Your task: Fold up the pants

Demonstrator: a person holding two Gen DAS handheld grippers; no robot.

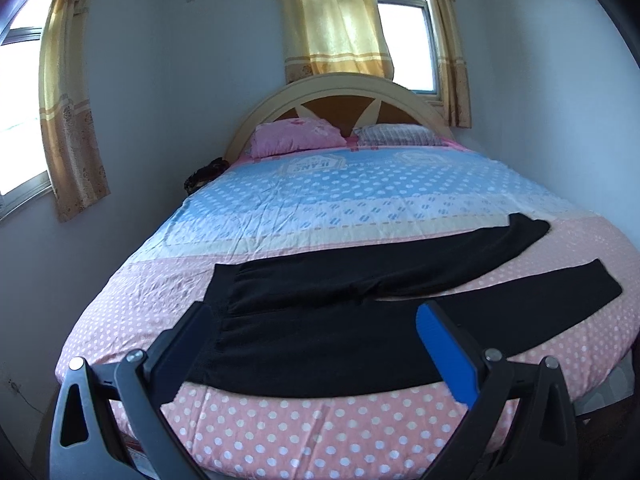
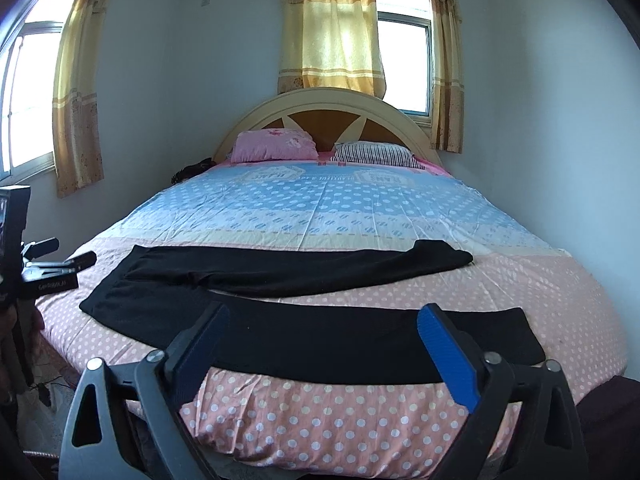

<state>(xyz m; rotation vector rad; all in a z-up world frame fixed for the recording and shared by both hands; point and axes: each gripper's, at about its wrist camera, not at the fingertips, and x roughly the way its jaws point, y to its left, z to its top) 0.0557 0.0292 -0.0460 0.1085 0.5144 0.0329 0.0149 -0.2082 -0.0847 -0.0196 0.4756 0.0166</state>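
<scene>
A pair of black pants (image 1: 340, 320) lies spread flat across the foot end of the bed (image 1: 280, 428), over the pink dotted part of the sheet, with the waistband toward the bed's left edge and the two legs running toward the right edge. The near leg lies close along the foot edge; the far leg angles away from it, so a wedge of pink sheet shows between the two cuffs. The left gripper (image 1: 316, 328) hangs over the foot edge with its jaws spread wide and nothing between the pads; the waistband end of the pants sits beyond and between the fingertips, not pressed by either. The right gripper (image 2: 320, 332) hangs further along the same edge, over the near leg (image 2: 360, 344), its jaws likewise released and wide, holding nothing. In the right wrist view the left gripper's body shows at the left border, beside the bed's left corner. The middle and head end of the bed are open sheet, blue and white with dots. Two pillows rest at the head end against the arched headboard (image 2: 324, 100): a pink pillow (image 2: 276, 144) on the left and a striped pillow (image 2: 376, 154) on the right, side by side. A small dark thing lies at the left edge near the pink pillow; I cannot tell what it is. Yellow curtains (image 2: 332, 40) hang at the windows behind the headboard and on the left wall.
</scene>
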